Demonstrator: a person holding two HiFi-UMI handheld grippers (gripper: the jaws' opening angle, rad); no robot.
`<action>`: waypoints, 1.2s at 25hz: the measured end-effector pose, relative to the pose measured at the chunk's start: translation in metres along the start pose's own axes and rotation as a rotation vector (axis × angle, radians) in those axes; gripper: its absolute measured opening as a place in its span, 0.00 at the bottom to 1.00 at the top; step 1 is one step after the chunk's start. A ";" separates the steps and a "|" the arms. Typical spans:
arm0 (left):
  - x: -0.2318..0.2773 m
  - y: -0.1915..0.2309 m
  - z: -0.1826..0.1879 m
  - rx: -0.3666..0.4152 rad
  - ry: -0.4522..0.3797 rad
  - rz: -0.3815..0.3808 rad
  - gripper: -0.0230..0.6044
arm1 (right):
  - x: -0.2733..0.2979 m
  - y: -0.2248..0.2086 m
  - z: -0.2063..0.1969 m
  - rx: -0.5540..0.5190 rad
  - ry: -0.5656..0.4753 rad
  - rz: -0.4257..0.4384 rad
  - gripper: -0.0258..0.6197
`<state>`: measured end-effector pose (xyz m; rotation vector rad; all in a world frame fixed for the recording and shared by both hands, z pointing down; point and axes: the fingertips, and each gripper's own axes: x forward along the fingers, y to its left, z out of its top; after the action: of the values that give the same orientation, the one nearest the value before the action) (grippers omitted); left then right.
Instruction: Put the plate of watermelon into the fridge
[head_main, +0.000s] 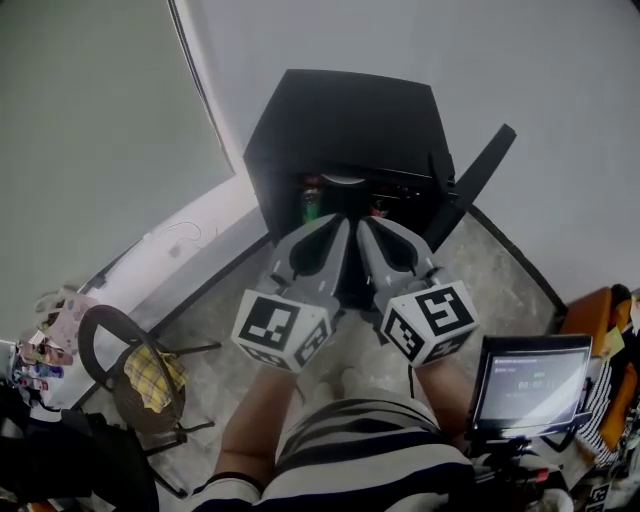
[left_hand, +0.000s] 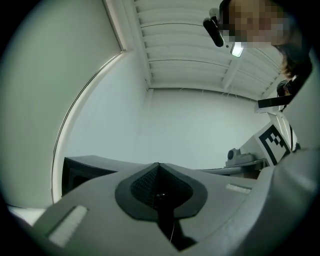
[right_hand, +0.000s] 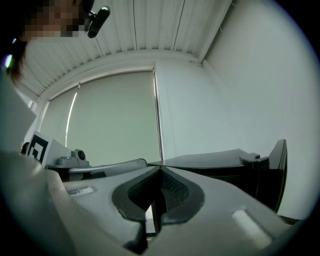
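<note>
Two grippers side by side, tips nearly touching each other and pointing into the open fridge (head_main: 340, 110).

Left gripper (head_main: 338, 222): jaws clenched, pads meeting along one seam, nothing between them (confirmed in the left gripper view (left_hand: 159, 165)).

Right gripper (head_main: 366, 222): jaws together at the tips, with only a thin slit lower down. It is empty too (right gripper view (right_hand: 160, 170)).

Plate (head_main: 343, 180): a pale curved rim on a shelf inside the fridge, just beyond both tips and apart from them. The interior is too dark to make out its contents.

Green bottle (head_main: 311, 200): upright in the fridge, just ahead-left of the left gripper's tips.

Red item (head_main: 378, 208): ahead-right of the right gripper's tips, kind not discernible.

Door (head_main: 470, 185): swung open, standing right of the right gripper.

Screen (head_main: 530, 385): lit, right of and behind the right gripper's cube.

Chair (head_main: 120, 350): well left of the left gripper, with a yellow checked cloth (head_main: 152, 372) on its seat.
</note>
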<state>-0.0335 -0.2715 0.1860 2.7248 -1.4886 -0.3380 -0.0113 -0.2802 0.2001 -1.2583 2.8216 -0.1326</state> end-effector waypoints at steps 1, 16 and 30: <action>-0.003 0.000 -0.001 -0.002 0.007 0.005 0.03 | -0.002 0.001 0.000 -0.004 0.001 0.001 0.04; -0.030 -0.004 -0.032 0.033 0.093 0.060 0.03 | -0.025 0.011 -0.017 -0.015 0.020 0.021 0.04; -0.033 -0.014 -0.037 0.007 0.110 0.055 0.02 | -0.037 0.013 -0.020 -0.011 0.018 0.024 0.04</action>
<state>-0.0318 -0.2401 0.2264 2.6538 -1.5347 -0.1790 0.0024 -0.2434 0.2191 -1.2312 2.8559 -0.1284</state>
